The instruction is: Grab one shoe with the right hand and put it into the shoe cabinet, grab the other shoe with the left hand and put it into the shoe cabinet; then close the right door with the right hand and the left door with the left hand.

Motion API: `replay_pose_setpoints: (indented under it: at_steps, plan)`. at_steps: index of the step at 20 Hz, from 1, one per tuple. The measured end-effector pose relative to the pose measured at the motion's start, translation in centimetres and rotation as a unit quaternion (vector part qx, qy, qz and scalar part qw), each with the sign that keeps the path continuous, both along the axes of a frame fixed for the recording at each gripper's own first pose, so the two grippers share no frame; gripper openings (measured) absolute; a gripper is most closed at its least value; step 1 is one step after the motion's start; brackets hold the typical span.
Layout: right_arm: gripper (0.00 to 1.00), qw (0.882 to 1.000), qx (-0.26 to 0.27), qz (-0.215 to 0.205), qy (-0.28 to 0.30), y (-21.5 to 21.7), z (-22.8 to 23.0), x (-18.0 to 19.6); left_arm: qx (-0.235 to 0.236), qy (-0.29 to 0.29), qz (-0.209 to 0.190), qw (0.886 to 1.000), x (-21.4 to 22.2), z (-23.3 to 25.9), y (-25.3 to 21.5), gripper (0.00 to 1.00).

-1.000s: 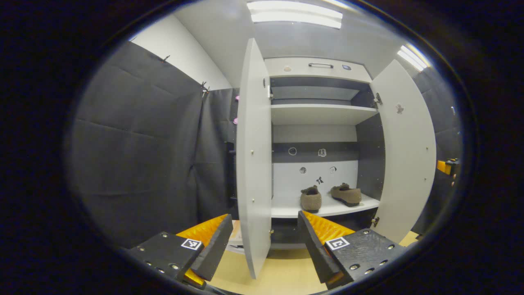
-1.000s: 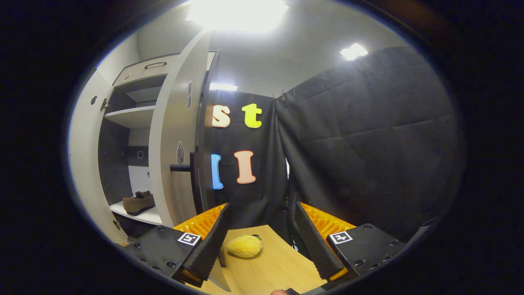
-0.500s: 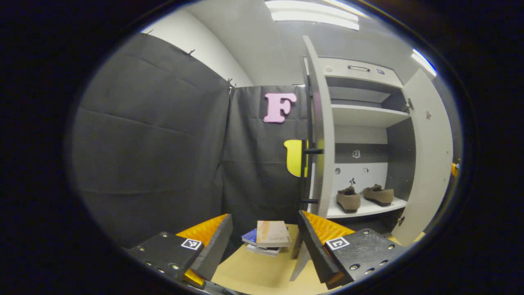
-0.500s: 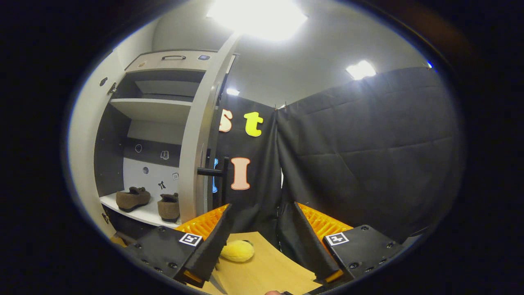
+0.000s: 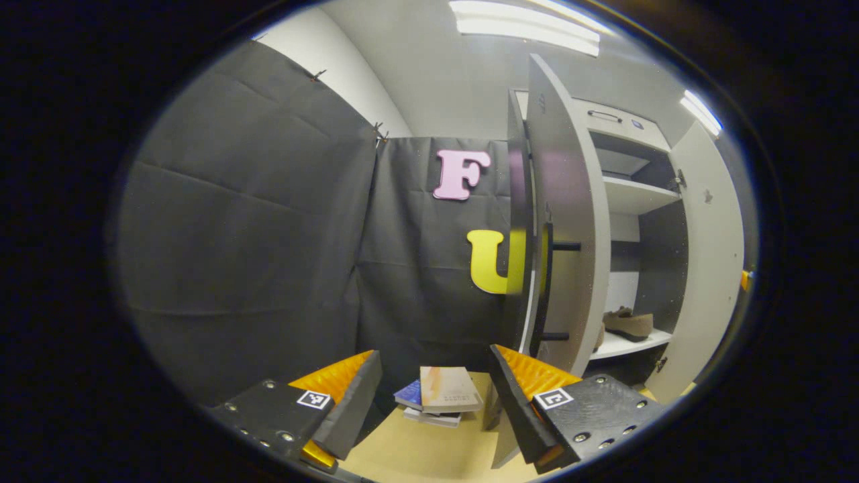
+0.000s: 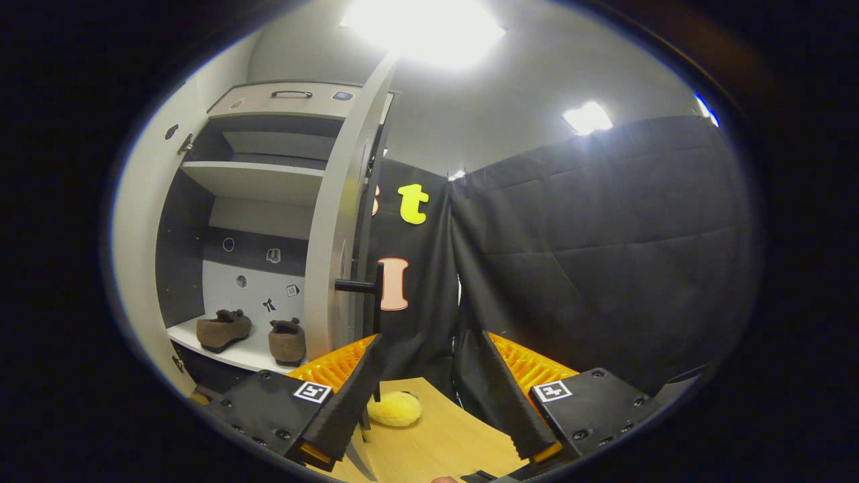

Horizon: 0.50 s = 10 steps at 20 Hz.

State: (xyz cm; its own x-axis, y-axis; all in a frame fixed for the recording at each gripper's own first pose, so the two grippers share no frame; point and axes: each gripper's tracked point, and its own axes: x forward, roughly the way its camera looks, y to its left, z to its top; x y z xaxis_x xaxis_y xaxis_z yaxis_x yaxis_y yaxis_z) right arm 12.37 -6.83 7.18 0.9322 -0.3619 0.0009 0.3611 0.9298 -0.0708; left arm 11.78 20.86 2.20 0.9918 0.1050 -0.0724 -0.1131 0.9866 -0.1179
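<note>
Two brown shoes (image 6: 225, 329) (image 6: 287, 341) stand side by side on the lower shelf (image 6: 201, 341) of the white shoe cabinet. Both doors are open. In the right gripper view the right door (image 6: 339, 221) is almost edge-on, its black bar handle (image 6: 368, 287) just above my right gripper (image 6: 426, 402), which is open and holds nothing. In the left gripper view I see the outer face of the left door (image 5: 567, 221) with its black handle (image 5: 547, 288), and one shoe (image 5: 629, 324) past it. My left gripper (image 5: 433, 402) is open and holds nothing, left of that door.
A small stack of books (image 5: 443, 396) lies on the wooden floor by the left door's foot. A yellow plush thing (image 6: 394, 410) lies on the floor near the right door. Black cloth walls close in on both sides. The upper shelf (image 6: 248, 178) is bare.
The left gripper has swung left, from facing the cabinet's inside to the outer side of the left door. The right gripper shifted so the right door is now almost edge-on. Both stayed open.
</note>
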Motion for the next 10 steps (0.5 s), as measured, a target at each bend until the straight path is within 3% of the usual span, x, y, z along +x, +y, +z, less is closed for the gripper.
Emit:
replay_pose_setpoints:
  at_steps: [2,4,10]
  plan:
    - [0.9,1.0,0.001,0.012,0.0,1.5,0.1,-0.1,0.001,0.002,-0.006,1.0,0.7,-0.3,0.2,0.97]
    - [0.9,1.0,0.002,0.029,-0.004,3.4,0.1,0.0,-0.001,0.001,-0.011,1.0,1.0,-0.2,0.2,0.93]
    - [0.91,0.998,0.019,0.059,-0.018,7.3,0.3,0.8,-0.001,-0.001,-0.018,1.0,1.3,-0.2,0.6,0.96]
